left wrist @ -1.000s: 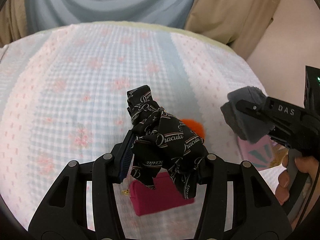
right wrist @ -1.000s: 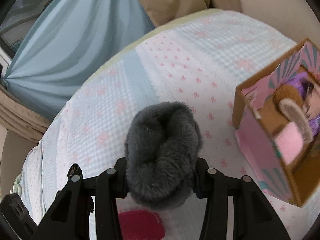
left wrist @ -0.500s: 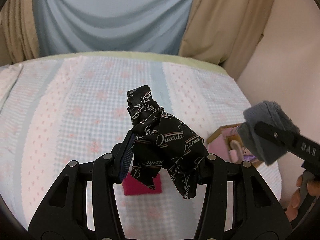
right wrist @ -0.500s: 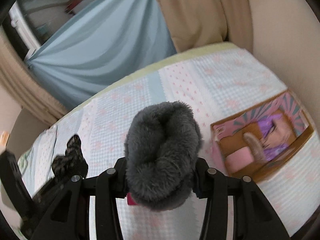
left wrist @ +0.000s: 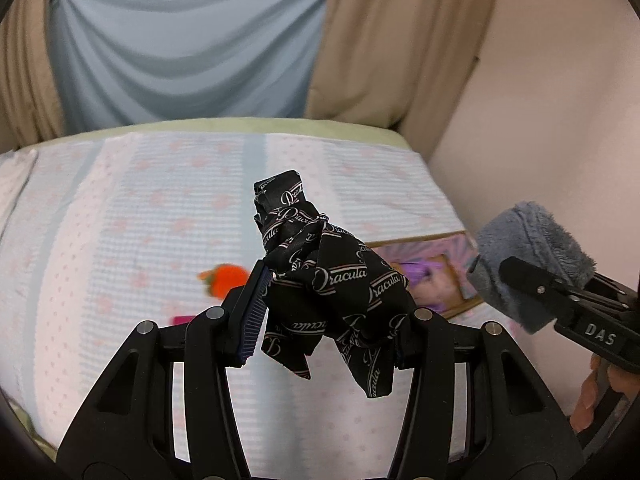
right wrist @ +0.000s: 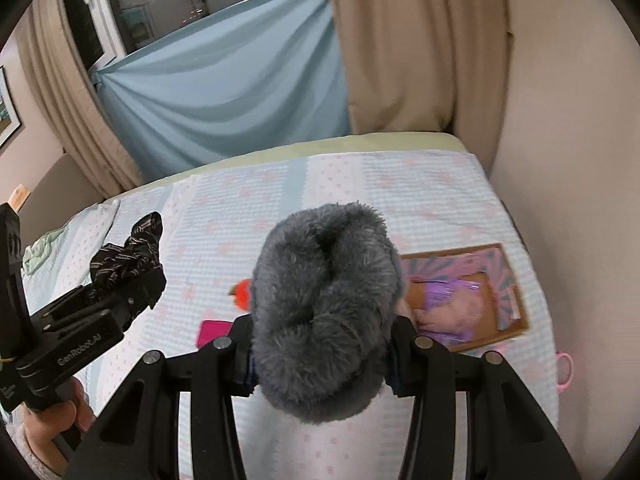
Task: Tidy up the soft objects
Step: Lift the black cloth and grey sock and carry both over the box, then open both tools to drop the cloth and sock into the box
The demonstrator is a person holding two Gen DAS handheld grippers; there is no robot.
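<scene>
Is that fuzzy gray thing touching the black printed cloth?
Apart. The left wrist view shows bedspread and box between the gray fuzzy item and the black cloth; each sits in its own gripper.

A bed covered in a pale blue and pink checked bedspread [left wrist: 120, 240] fills the foreground. Behind it hang a light blue draped sheet [left wrist: 180, 48] and beige curtains [right wrist: 420, 40]. A framed picture [right wrist: 7, 112] hangs at far left.

Ahead of the gripper, a bed [left wrist: 120, 240] with pink-and-blue checked bedspread; beyond it blue curtain [left wrist: 180, 48], beige drapes [right wrist: 420, 40], and a plain wall [left wrist: 560, 100] to the right.
</scene>
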